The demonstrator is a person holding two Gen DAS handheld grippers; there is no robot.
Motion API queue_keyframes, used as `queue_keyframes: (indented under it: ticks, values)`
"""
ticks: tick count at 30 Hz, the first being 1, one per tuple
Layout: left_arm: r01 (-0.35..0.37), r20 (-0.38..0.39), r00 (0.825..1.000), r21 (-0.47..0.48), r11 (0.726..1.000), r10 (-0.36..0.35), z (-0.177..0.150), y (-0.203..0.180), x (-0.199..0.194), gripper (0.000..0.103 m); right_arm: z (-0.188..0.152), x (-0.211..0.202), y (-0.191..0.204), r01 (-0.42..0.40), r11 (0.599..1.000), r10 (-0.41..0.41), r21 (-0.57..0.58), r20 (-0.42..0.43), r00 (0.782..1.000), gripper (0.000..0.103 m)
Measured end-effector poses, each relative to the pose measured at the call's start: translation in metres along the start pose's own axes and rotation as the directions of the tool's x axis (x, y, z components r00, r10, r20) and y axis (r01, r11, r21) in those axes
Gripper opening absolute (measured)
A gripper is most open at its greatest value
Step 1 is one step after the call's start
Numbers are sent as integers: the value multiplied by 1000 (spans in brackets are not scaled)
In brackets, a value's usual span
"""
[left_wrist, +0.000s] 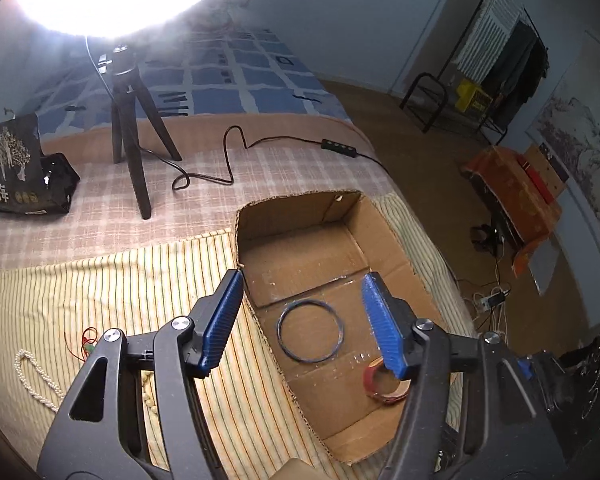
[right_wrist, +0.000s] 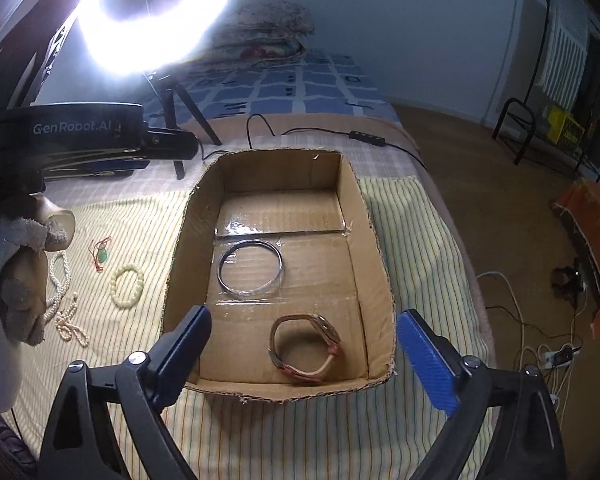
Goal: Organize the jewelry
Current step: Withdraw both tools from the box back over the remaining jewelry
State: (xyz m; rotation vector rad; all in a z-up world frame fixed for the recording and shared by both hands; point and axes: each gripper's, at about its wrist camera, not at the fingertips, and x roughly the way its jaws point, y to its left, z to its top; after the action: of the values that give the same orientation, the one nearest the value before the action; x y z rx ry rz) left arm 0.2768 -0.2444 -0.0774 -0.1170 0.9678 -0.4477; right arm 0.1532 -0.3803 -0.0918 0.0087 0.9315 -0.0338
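Left tongs [left_wrist: 300, 320] and right tongs [right_wrist: 304, 344], both wide and empty, above cardboard box [right_wrist: 376, 240] holding bangle [right_wrist: 251, 267] and watch [right_wrist: 306, 350].

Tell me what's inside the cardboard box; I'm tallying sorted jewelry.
Inside the cardboard box: a thin dark bangle and a brown strap watch. The near wall hides a strip of floor.

My left wrist view looks steeply down past its fingers [left_wrist: 236, 316] into the box [left_wrist: 384, 228] from its left side, close. My right looks in over the near rim; both share the box [right_wrist: 376, 240] and bed.
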Motion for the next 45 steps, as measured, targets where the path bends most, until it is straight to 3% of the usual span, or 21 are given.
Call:
queue_keyframes:
  ticks: [10, 19, 36, 45]
  values:
    - [-4, -5, 1000, 16, 1000, 4, -4, -3, -3, 64, 0, -3, 4, -11, 1000, 11, 1, 2, 1000, 100]
    - [-23, 19, 1000, 16, 1000, 23, -11, 12, -30, 64, 2, -10, 7, -37, 999, 36, 28, 21, 999, 100]
    - [-133, 74, 988, -67, 989, 138, -39, 121, -124, 64, 13, -27, 67, -106, 992, 115, -66, 143, 983, 100]
    - [-177, 37, 982, -146, 973, 184, -70, 176, -145, 64, 11, -19, 98, -177, 976, 190, -124, 101, 977, 93]
